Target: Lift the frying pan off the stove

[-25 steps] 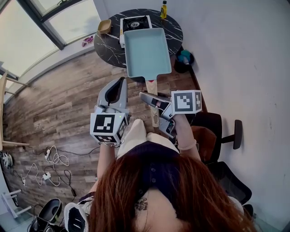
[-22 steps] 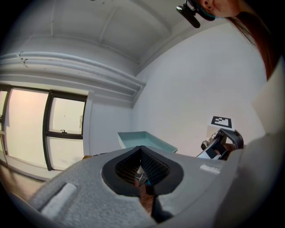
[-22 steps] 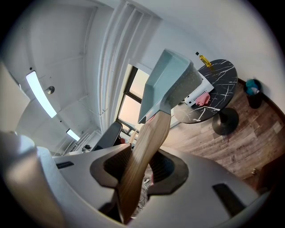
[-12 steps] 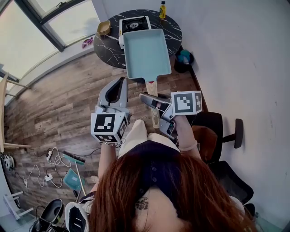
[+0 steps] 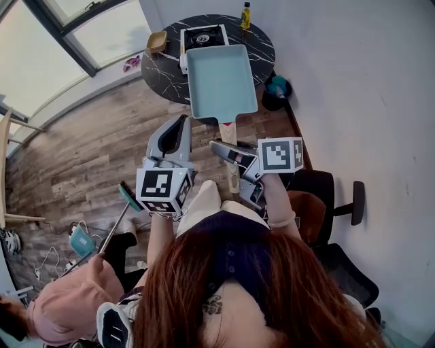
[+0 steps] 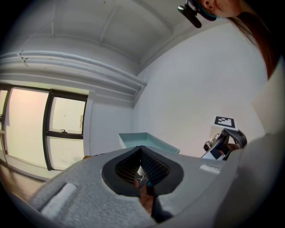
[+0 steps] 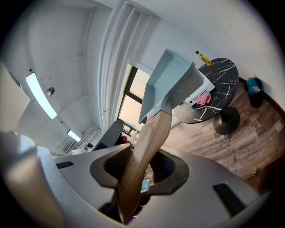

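Right gripper (image 5: 230,155) is held out ahead of the body, about level, jaws clamped on the wooden handle (image 5: 229,132) of the pale teal rectangular frying pan (image 5: 221,80). The pan hangs clear of the portable gas stove (image 5: 202,35), over the near edge of the round black marble table (image 5: 262,47). Left gripper (image 5: 182,126) sits alongside, jaws together and empty, apart from the pan; a yellow bottle (image 5: 245,15) and wooden bowl (image 5: 157,41) are on the table, with a teal bin (image 5: 275,87) on the floor, a chair (image 5: 319,197) at right, and a person in pink (image 5: 68,302) with a broom (image 5: 129,196) at lower left.
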